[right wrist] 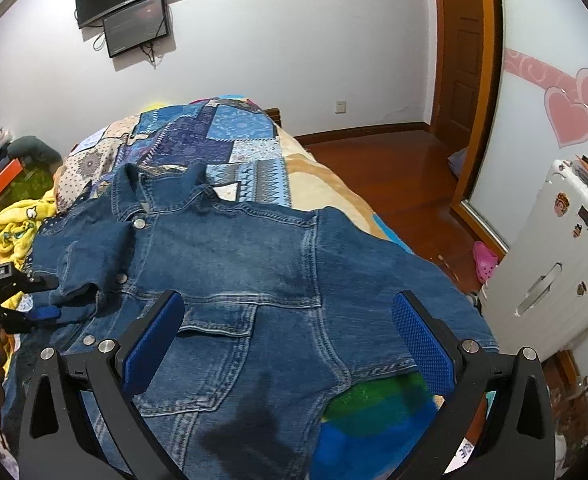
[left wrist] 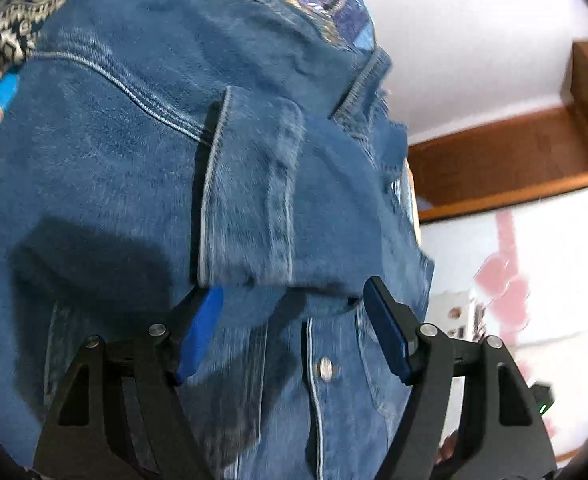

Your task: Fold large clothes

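A denim jacket (right wrist: 230,264) is laid front-up on a bed (right wrist: 325,184) covered by a patchwork quilt (right wrist: 222,136), with the collar toward the far wall. One sleeve (right wrist: 82,264) is seen folded across the chest on the left side, its cuff lying near the button placket. The opposite sleeve (right wrist: 405,276) is spread outward toward the bed edge and appears not yet folded. The task is therefore judged to be at an early stage: one sleeve brought in, the other sleeve and the body folds left to be done.

The left gripper (left wrist: 294,312) is held close over the folded cuff, its jaws spread apart with nothing clamped between them. The right gripper (right wrist: 290,336) is held above the lower hem, its jaws likewise wide apart and empty.

Little writing can be read. A small white label is visible on the left gripper's body in the right wrist view, but it is too small to be read. Stickers are seen on a white suitcase (right wrist: 549,248); no text on them can be made out.
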Action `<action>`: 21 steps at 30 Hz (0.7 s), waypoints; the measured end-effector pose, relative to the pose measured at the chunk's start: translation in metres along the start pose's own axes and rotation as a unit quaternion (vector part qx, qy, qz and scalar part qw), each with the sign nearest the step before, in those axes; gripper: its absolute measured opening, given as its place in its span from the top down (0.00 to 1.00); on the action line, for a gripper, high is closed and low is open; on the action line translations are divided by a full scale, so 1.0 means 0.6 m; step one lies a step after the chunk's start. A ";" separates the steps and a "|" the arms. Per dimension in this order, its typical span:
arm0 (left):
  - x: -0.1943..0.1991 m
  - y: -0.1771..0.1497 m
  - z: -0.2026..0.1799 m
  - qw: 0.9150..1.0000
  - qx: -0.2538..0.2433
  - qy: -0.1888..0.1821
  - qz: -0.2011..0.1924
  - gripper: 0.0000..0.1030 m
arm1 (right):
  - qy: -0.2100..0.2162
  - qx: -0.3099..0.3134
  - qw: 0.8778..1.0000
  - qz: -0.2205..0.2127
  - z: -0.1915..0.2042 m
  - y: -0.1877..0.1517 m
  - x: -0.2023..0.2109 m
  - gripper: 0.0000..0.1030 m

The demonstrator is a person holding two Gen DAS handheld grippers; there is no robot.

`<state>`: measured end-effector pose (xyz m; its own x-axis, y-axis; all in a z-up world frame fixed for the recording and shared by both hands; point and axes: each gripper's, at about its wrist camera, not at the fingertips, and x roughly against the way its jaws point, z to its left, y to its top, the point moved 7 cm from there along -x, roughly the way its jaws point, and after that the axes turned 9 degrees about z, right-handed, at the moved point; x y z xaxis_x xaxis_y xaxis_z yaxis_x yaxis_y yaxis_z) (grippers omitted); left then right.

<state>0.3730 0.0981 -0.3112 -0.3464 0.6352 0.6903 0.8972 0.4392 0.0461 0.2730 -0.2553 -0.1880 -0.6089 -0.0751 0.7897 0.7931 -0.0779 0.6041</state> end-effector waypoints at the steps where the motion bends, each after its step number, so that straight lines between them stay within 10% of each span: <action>1: -0.004 0.006 0.000 1.000 0.008 -0.004 -0.004 0.31 | -0.003 -0.002 1.000 0.000 -0.006 0.000 0.000 0.00; 4: -0.010 0.025 -0.006 1.000 0.009 -0.002 -0.019 0.45 | -0.009 -0.010 1.000 0.002 -0.024 -0.002 -0.001 0.00; 7: -0.019 0.045 -0.022 0.996 -0.029 0.082 -0.032 0.79 | -0.015 -0.020 1.000 0.005 -0.044 -0.004 -0.003 0.00; 13: -0.013 0.048 -0.154 0.971 -0.155 0.158 -0.088 0.82 | -0.031 -0.043 0.998 0.013 -0.088 -0.014 -0.008 0.00; 21: -0.087 -0.026 -0.359 0.938 -0.309 0.137 -0.068 0.86 | -0.036 -0.070 0.997 0.014 -0.126 -0.018 -0.003 0.00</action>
<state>0.4359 -0.0785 -0.1924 -0.4612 0.3748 0.8042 0.8668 -0.0032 0.4986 0.2647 -0.3294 -0.2041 -0.5797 -0.0083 0.8148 0.7967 -0.2156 0.5647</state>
